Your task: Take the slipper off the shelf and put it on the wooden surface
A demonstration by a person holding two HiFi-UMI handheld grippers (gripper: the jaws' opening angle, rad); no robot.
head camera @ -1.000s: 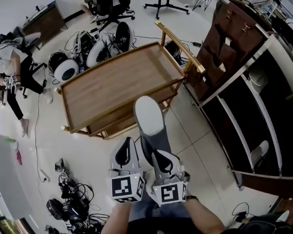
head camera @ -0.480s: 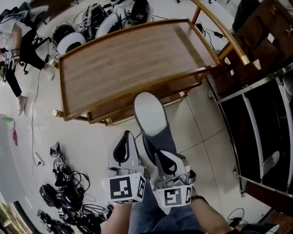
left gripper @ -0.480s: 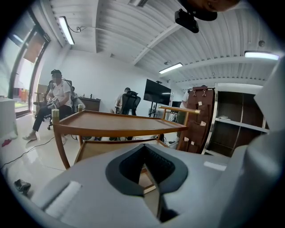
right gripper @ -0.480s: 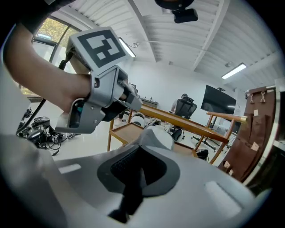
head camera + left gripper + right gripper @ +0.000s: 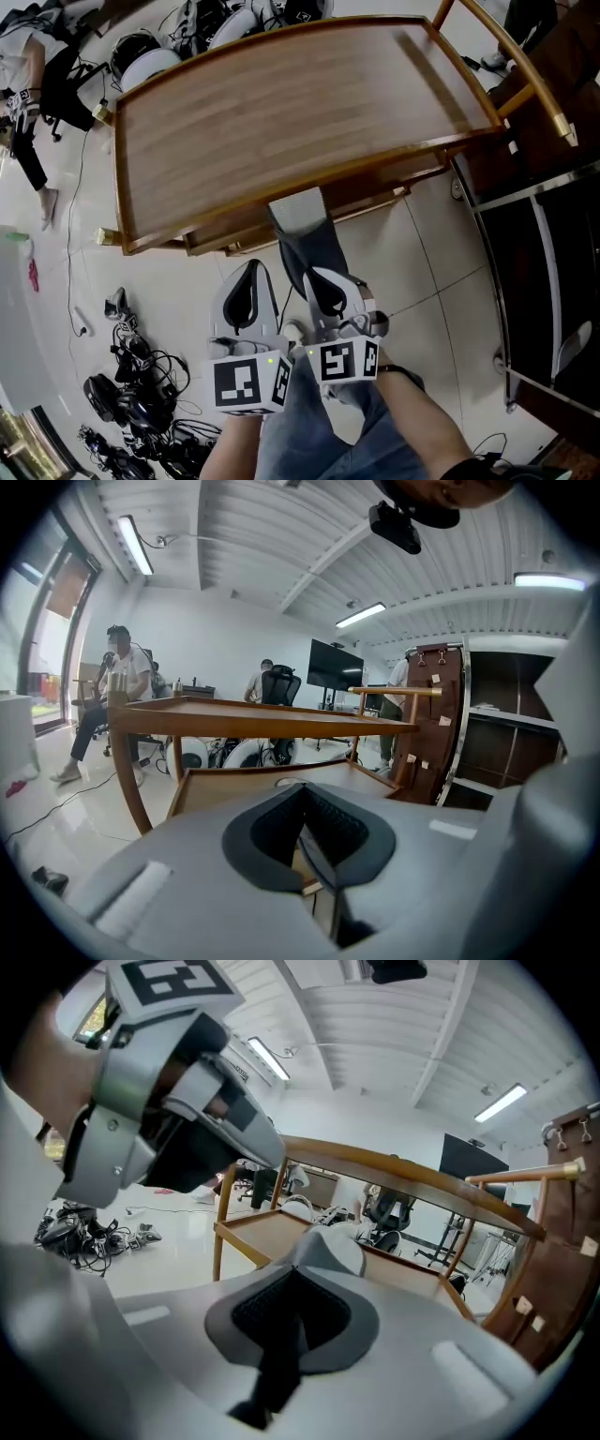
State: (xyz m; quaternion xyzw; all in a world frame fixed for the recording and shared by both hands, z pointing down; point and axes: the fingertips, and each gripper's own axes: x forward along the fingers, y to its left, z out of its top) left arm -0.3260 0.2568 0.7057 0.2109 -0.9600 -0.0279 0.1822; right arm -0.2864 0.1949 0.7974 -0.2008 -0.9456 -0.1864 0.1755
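Observation:
A grey slipper (image 5: 305, 236) with a pale sole juts forward from my right gripper (image 5: 325, 289), which is shut on its heel end. Its toe is hidden beneath the front edge of the wooden cart's top surface (image 5: 281, 103). In the right gripper view the slipper (image 5: 330, 1246) points at the cart's lower shelf (image 5: 267, 1230), under the top board (image 5: 412, 1180). Just left of the right one, my left gripper (image 5: 246, 292) has its jaws together and nothing between them. Its own view looks at the cart's lower shelf (image 5: 239, 785).
A dark shelf unit (image 5: 553, 225) stands to the right with a white slipper (image 5: 574, 342) on a low shelf. Cables and gear (image 5: 141, 403) lie on the floor at lower left. White helmets (image 5: 150, 61) sit beyond the cart. A seated person (image 5: 28, 84) is at far left.
Both grippers and the slipper have moved forward to the cart. The slipper's toe, earlier fully visible in front of the cart, now lies under the top surface's front edge.

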